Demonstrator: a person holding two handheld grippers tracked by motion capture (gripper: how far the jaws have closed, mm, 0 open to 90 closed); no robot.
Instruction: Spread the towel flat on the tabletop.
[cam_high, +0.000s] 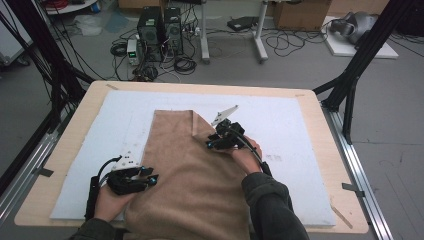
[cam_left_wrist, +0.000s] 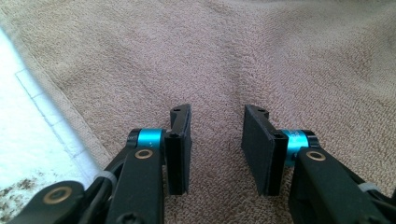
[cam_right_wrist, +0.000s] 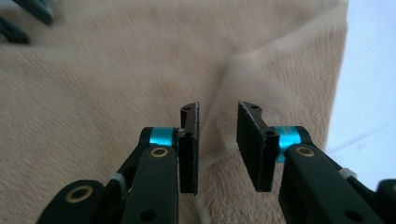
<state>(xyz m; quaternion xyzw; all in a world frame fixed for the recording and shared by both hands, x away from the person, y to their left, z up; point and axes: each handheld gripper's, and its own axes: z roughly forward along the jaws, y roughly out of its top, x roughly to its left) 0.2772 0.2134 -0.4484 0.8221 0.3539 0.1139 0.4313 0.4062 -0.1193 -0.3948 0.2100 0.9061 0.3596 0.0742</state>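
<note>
Two grippers are worked over a tan towel (cam_high: 185, 175) that is spread on a pale blue mat (cam_high: 300, 150) covering most of a wooden table (cam_high: 75, 120). Nearest, at the towel's left edge, the left gripper (cam_high: 150, 177) is held low with its jaws parted to a moderate gap and nothing between them; in the left gripper view only flat terry pile (cam_left_wrist: 215, 70) is seen beyond the pads, with the hem and the mat at the left. Farther in, the right gripper (cam_high: 212, 144) is held over a turned-over flap near the towel's far right corner (cam_high: 200, 125). Its jaws are likewise parted, and in the right gripper view a raised ridge of cloth (cam_right_wrist: 219, 135) stands in the gap, apparently not yet pinched, though the picture is blurred there.

The towel is judged to be soft, light and limp: it will sag and drag rather than hold a shape, and its pile should not slip between the pads. Hold is best taken at a hem or corner, or on a raised fold such as this ridge. Open mat is left on the right and at the far side, so room for pulling or folding is ample; less is left near the person's sleeve (cam_high: 270, 205).
</note>
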